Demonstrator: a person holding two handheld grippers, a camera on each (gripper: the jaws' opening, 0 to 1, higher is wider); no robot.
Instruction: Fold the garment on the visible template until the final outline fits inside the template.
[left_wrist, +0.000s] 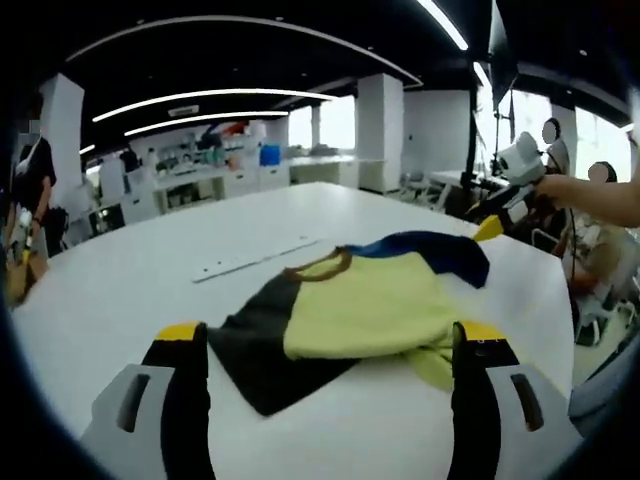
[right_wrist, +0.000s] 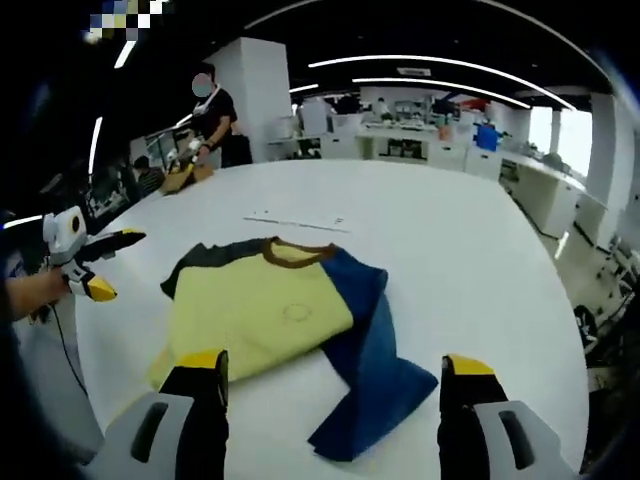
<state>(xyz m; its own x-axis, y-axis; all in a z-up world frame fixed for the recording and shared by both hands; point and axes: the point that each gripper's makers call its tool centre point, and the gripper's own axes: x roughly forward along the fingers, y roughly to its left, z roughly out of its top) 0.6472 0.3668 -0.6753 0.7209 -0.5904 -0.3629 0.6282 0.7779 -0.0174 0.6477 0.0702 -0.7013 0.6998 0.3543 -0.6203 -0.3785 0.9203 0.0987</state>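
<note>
The garment (left_wrist: 350, 310) hides its own folded-under parts (lower hem bunched), and the template cannot be made out.

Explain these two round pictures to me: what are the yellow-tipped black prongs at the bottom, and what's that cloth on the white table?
No robot here: a person holds a grasping tool in each hand, and a camera rides on each. The prongs are that tool's two jaws. In the left gripper view, the left tool stands open, holding nothing. In the right gripper view, the right tool is open and empty too. Each view catches the other tool at its edge, in the person's hand. On the white table lies a T-shirt, partly folded: yellow body, brown collar, one dark sleeve, one blue. Beyond it lies a pale strip; what it is, I cannot tell.
</note>
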